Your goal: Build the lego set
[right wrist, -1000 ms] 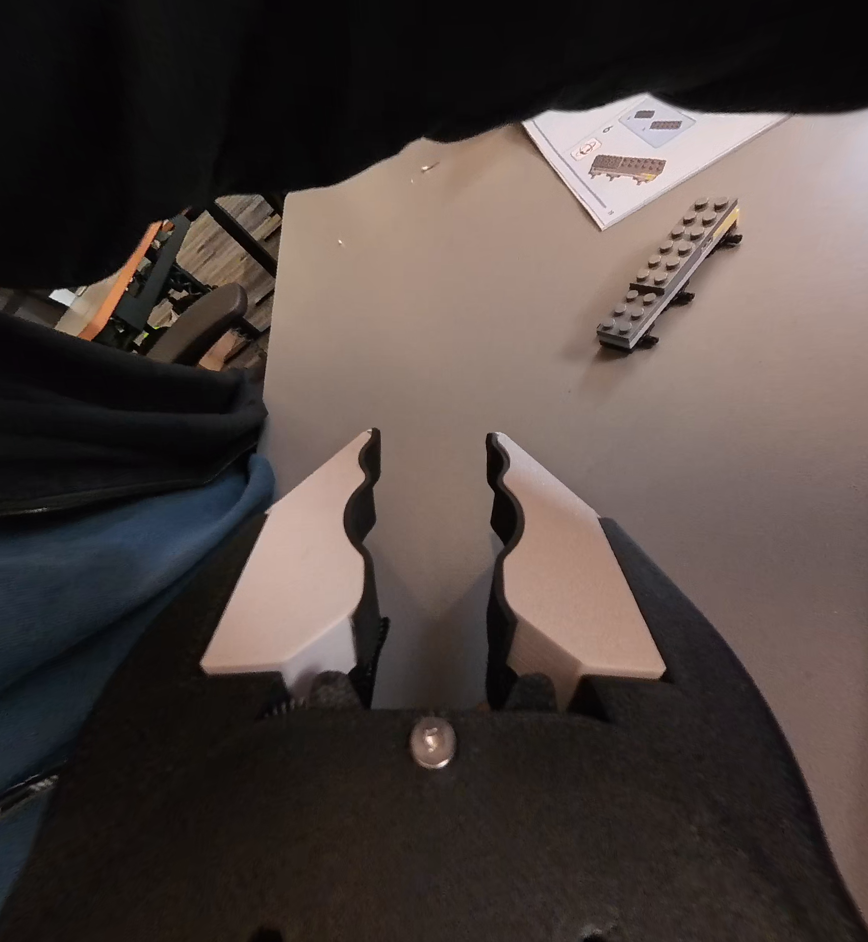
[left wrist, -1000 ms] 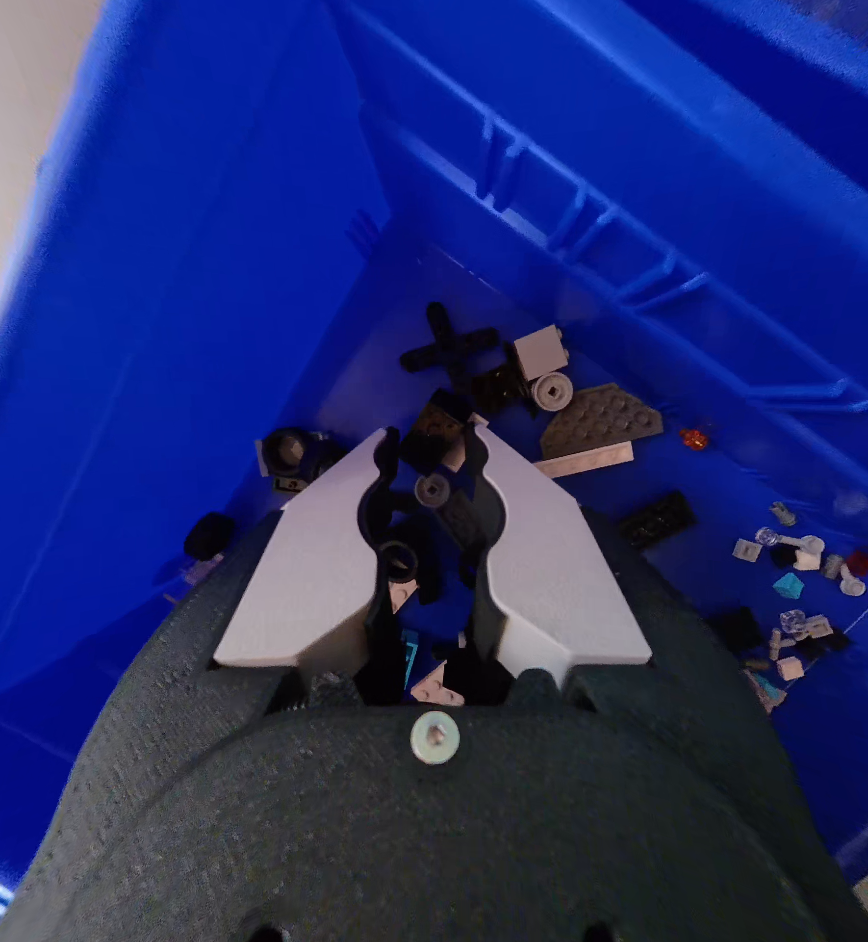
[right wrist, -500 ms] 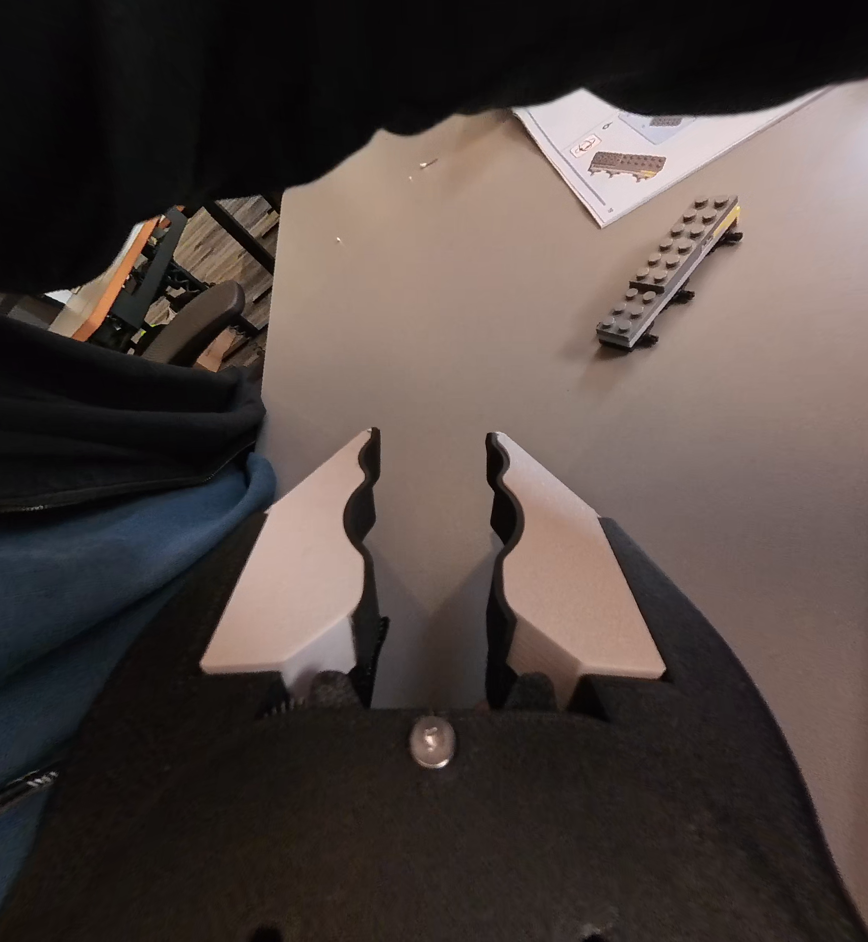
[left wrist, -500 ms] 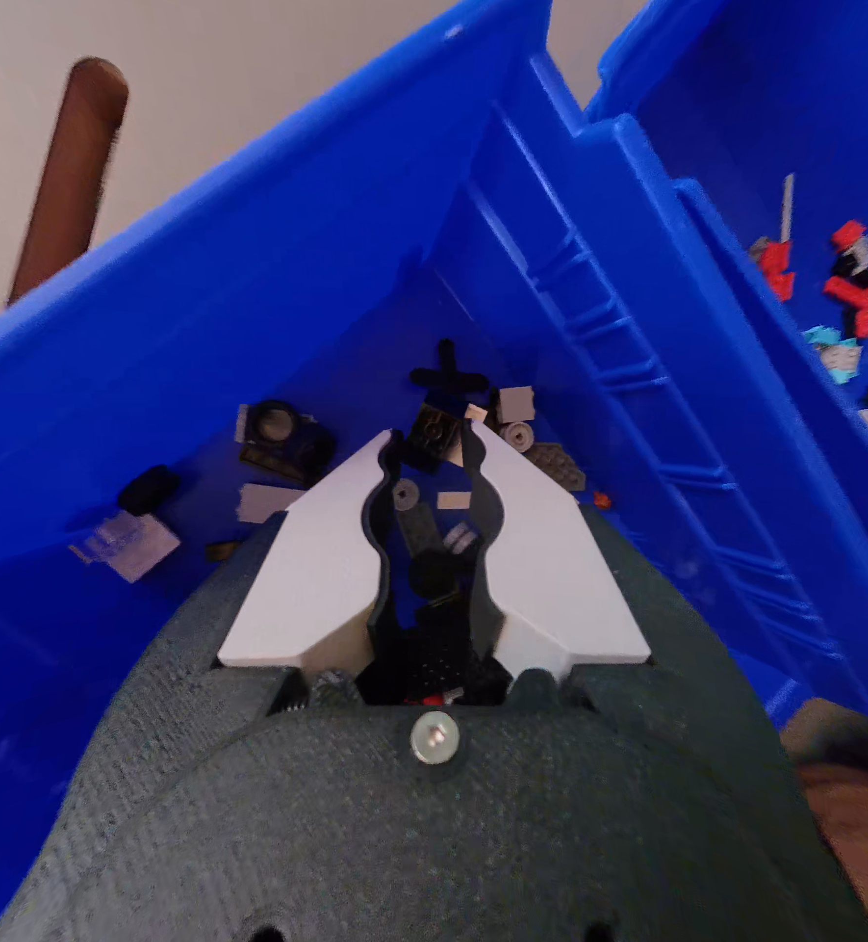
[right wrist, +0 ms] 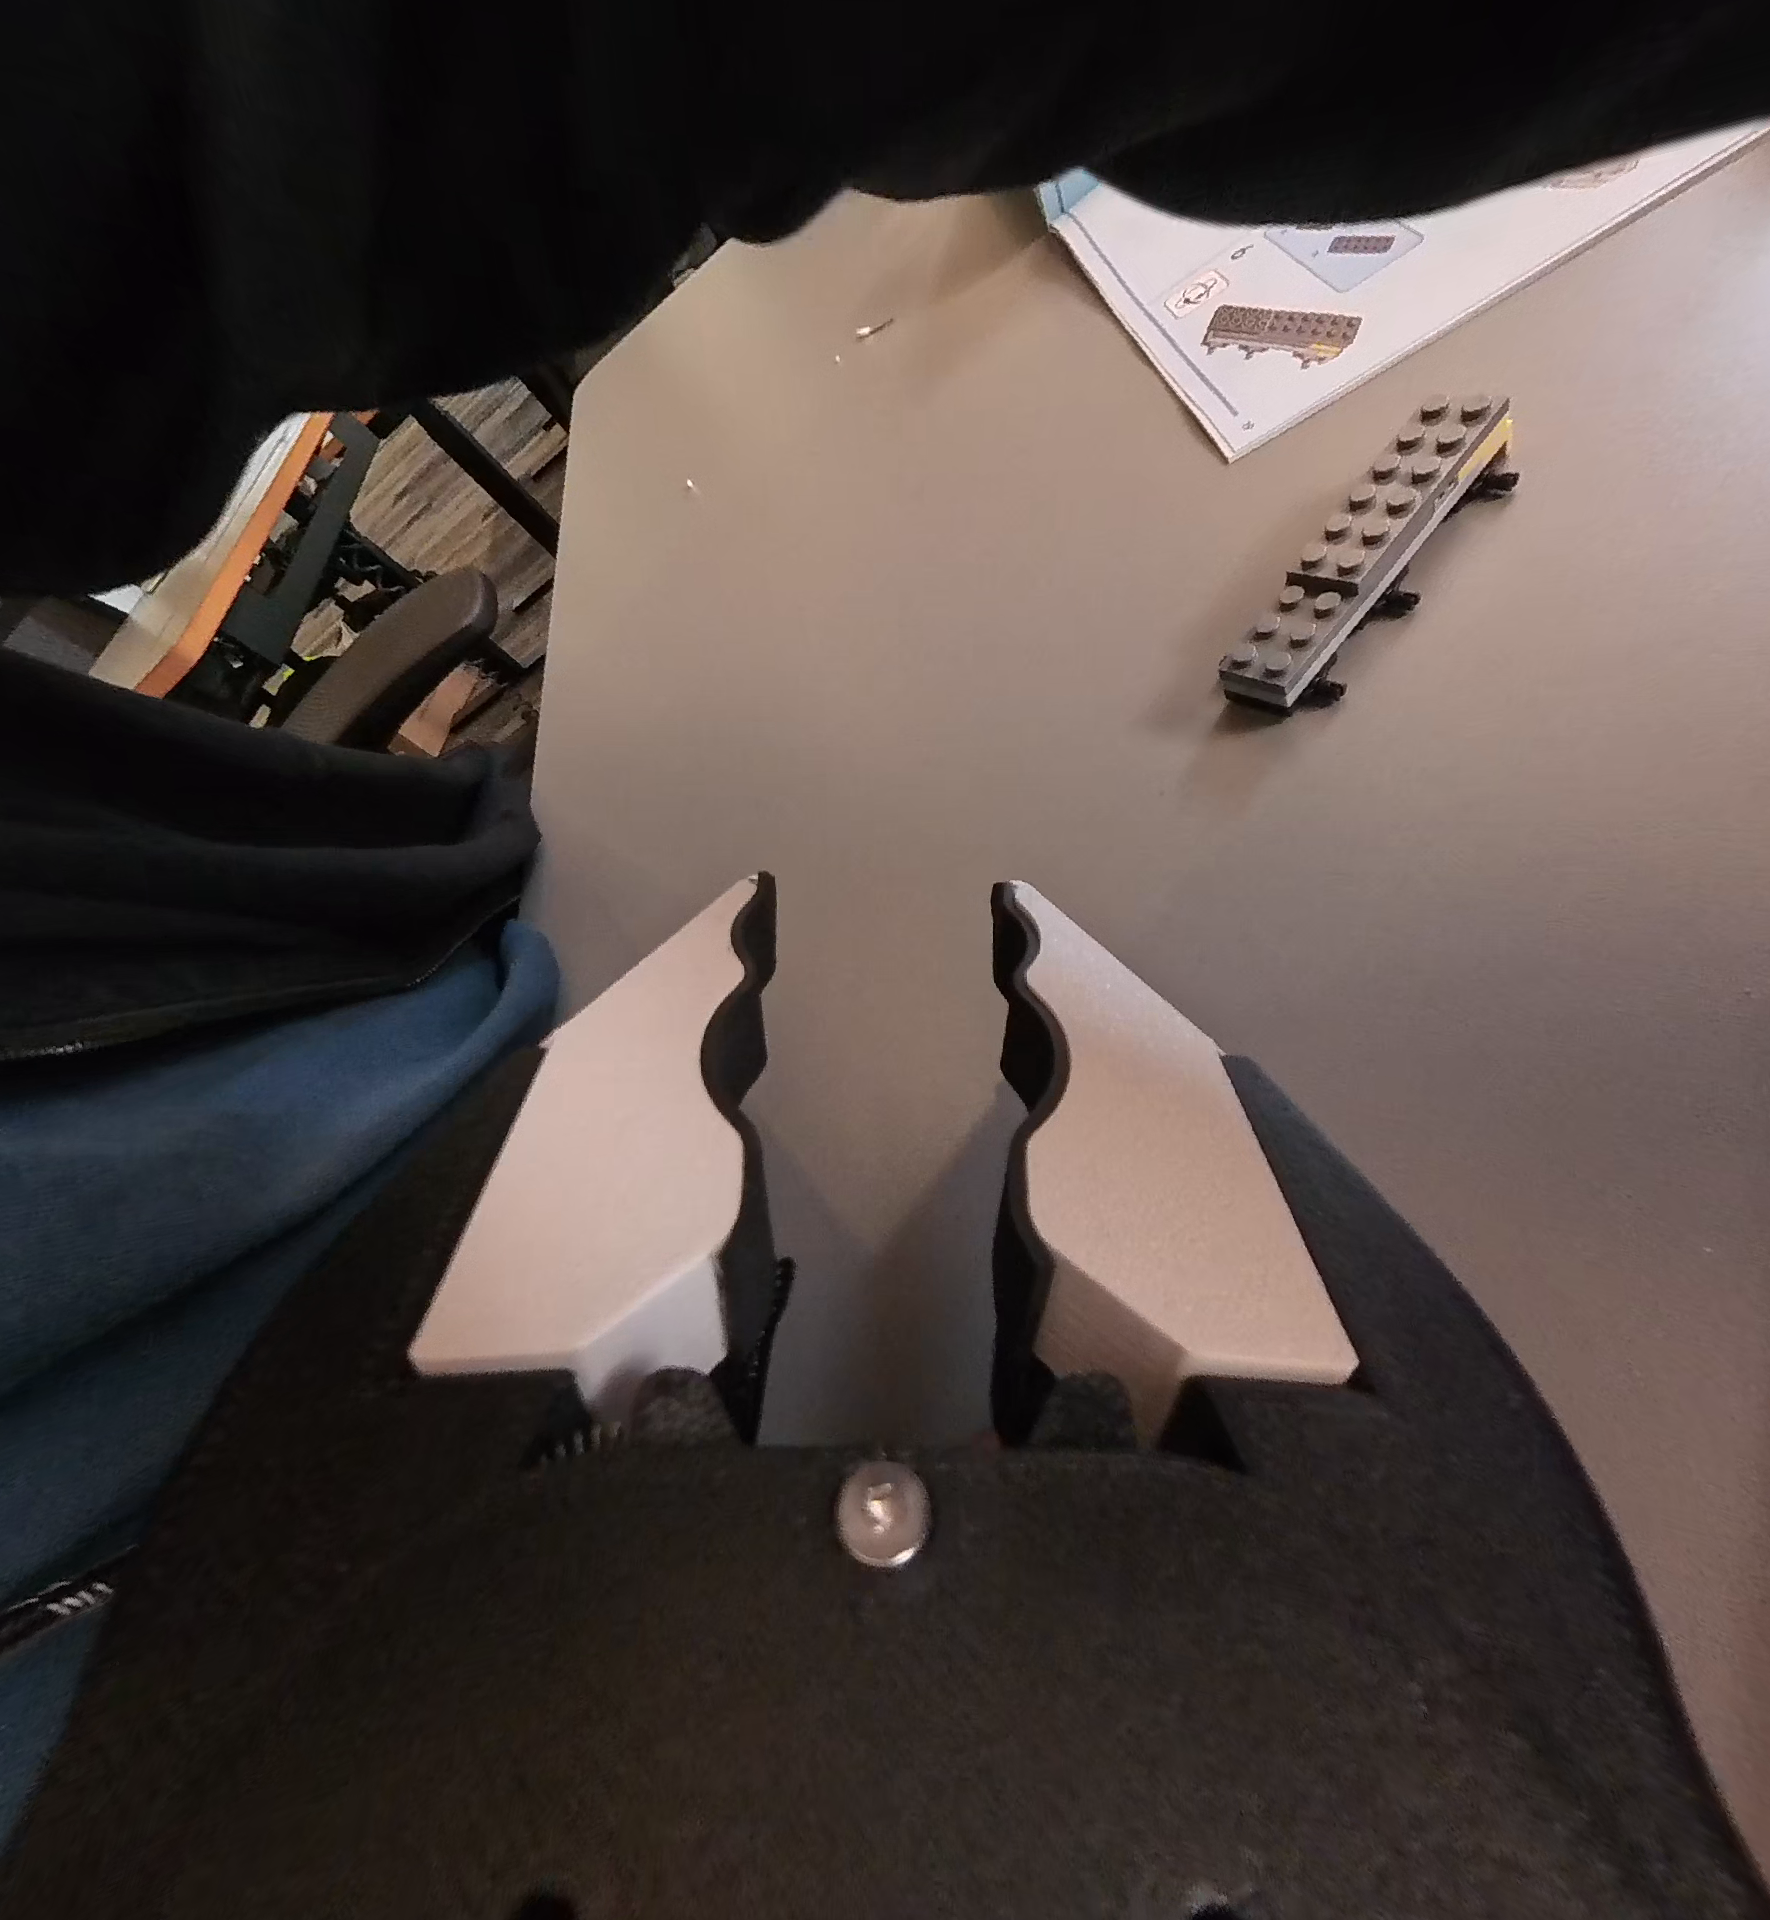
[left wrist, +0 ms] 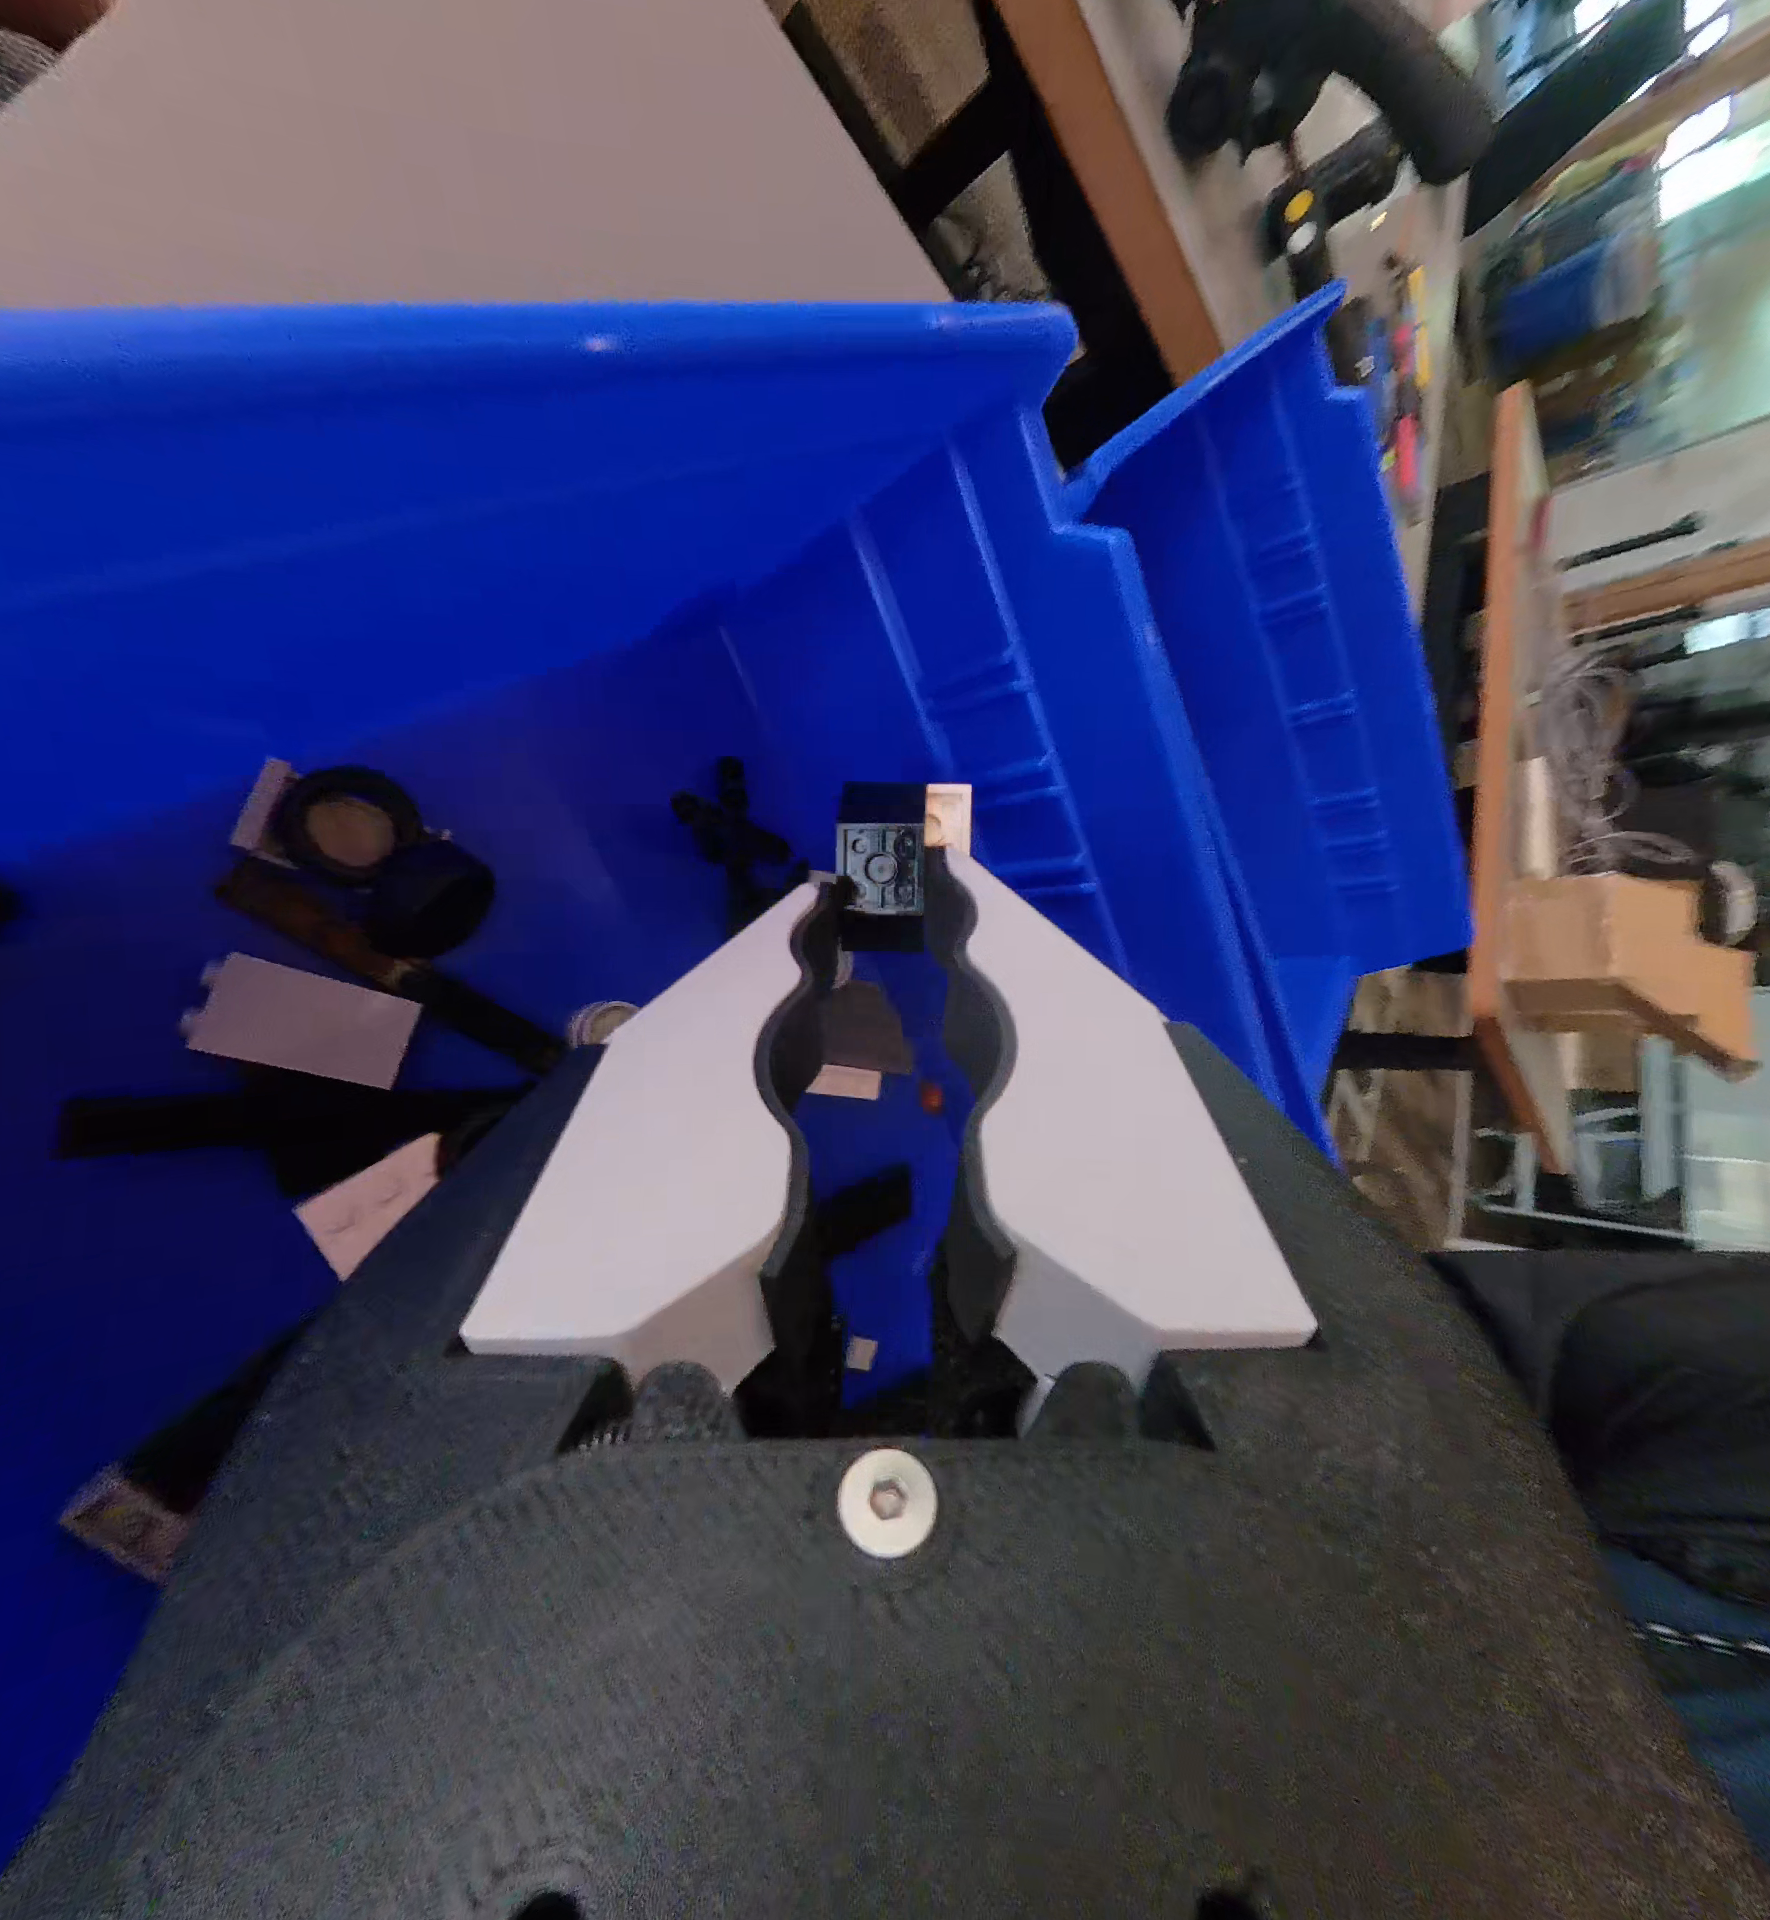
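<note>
Over the blue bin (left wrist: 445, 540) — left gripper (left wrist: 883, 883) pinches a small black brick (left wrist: 881, 868), underside showing.

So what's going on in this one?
A person is building a lego set with handheld tongs. The left tongs are pinching a small black brick at their tips, over a blue bin of loose pieces. The right tongs sit open and empty above the grey table. Farther along that table lies the part-built grey plate assembly, beside the instruction sheet. The brick is not yet on the build.
</note>
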The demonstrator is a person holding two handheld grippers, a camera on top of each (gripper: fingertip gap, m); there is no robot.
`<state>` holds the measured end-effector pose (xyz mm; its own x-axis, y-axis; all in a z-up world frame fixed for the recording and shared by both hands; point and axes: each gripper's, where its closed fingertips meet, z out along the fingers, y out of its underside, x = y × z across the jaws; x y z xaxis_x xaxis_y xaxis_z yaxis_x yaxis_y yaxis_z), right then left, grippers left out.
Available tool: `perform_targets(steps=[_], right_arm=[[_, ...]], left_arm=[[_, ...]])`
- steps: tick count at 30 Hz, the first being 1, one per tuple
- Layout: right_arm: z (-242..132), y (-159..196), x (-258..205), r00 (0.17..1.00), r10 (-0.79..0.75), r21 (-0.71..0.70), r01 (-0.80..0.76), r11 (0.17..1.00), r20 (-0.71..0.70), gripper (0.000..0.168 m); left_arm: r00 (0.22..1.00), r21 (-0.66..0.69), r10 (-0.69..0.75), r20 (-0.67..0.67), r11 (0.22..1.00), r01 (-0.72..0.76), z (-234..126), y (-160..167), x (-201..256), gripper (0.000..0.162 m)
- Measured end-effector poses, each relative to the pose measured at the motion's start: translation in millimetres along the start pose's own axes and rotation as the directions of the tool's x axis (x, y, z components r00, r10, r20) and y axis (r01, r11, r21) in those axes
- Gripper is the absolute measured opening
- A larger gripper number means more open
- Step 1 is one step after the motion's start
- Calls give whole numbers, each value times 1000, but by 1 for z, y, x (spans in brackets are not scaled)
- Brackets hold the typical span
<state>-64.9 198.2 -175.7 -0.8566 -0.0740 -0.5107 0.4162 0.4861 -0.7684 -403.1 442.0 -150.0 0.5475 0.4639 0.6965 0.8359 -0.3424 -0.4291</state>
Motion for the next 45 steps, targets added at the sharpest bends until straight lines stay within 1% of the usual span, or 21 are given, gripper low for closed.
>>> perform_targets(steps=[3, 5, 7, 9, 11, 13, 15, 16, 17, 21, 22, 23, 24, 26, 28, 30, 32, 37, 38, 40, 45], right_arm=[[0, 0, 0, 1000, 0, 1, 0, 1000, 1, 42], [0, 0, 0, 1000, 0, 1, 0, 1000, 1, 42], [0, 0, 0, 1000, 0, 0, 0, 1000, 2, 42], [0, 0, 0, 1000, 0, 0, 0, 1000, 2, 42], [0, 0, 0, 1000, 1, 1, -1, 1000, 2, 42], [0, 0, 0, 1000, 1, 2, -1, 1000, 2, 42], [0, 0, 0, 1000, 1, 3, -1, 1000, 2, 42], [0, 0, 0, 1000, 0, 2, 0, 1000, 1, 42], [0, 0, 0, 1000, -1, 1, 1, 1000, 1, 42], [0, 0, 0, 1000, -3, 1, 3, 1000, 0, 42], [0, 0, 0, 1000, -2, 1, 2, 1000, 1, 42], [0, 0, 0, 1000, -2, 1, 2, 1000, 1, 42], [0, 0, 0, 1000, -2, 0, 2, 1000, 0, 42], [0, 0, 0, 1000, -3, -3, 3, 1000, 0, 42], [1, 1, 0, 1000, -5, -6, 5, 1000, -2, 42], [1, 1, 0, 1000, -5, -7, 5, 1000, -3, 42], [0, 0, 0, 1000, -5, -4, 5, 1000, -3, 42], [0, 0, 0, 1000, -1, 0, 1, 1000, 0, 42], [0, 0, 0, 1000, -1, 0, 1, 1000, 1, 42], [0, 0, 0, 1000, 0, -2, 0, 1000, 2, 42], [1, 1, 0, 1000, -5, -11, 5, 1000, -2, 42]], left_arm=[[997, 26, -51, -49, 998, 52, -3, -2, 2, 18], [998, 31, -51, -38, 998, 52, -4, -2, -1, 18], [999, 7, 19, 44, 1000, -19, -2, 3, -9, 18], [976, -58, 148, 160, 988, -140, 4, 11, -19, 18], [903, -163, 323, 283, 944, -287, 9, 19, -31, 18], [794, -290, 487, 363, 869, -400, 12, 27, -41, 17], [656, -408, 620, 430, 782, -471, 10, 30, -53, 17], [607, -448, 659, 444, 750, -486, 9, 31, -57, 18], [583, -469, 679, 446, 732, -494, 9, 32, -58, 17], [602, -443, 664, 443, 746, -497, 7, 33, -53, 17], [604, -427, 654, 456, 756, -496, 4, 30, -52, 10], [599, -409, 641, 479, 767, -494, 0, 25, -52, 9], [591, -386, 628, 507, 778, -495, -5, 19, -53, 17], [589, -348, 597, 545, 800, -489, -12, 10, -54, 17], [619, -310, 555, 556, 829, -466, -16, 6, -54, 20], [656, -265, 506, 561, 860, -436, -18, 2, -54, 28], [683, -209, 460, 567, 883, -421, -25, -4, -50, 33], [717, -64, 374, 588, 905, -420, -67, -21, -33, 33], [715, -66, 373, 591, 906, -418, -75, -19, -32, 32], [702, -126, 397, 591, 905, -406, -87, -9, -36, 34], [595, -341, 530, 605, 847, -407, -98, 22, -53, 38]])
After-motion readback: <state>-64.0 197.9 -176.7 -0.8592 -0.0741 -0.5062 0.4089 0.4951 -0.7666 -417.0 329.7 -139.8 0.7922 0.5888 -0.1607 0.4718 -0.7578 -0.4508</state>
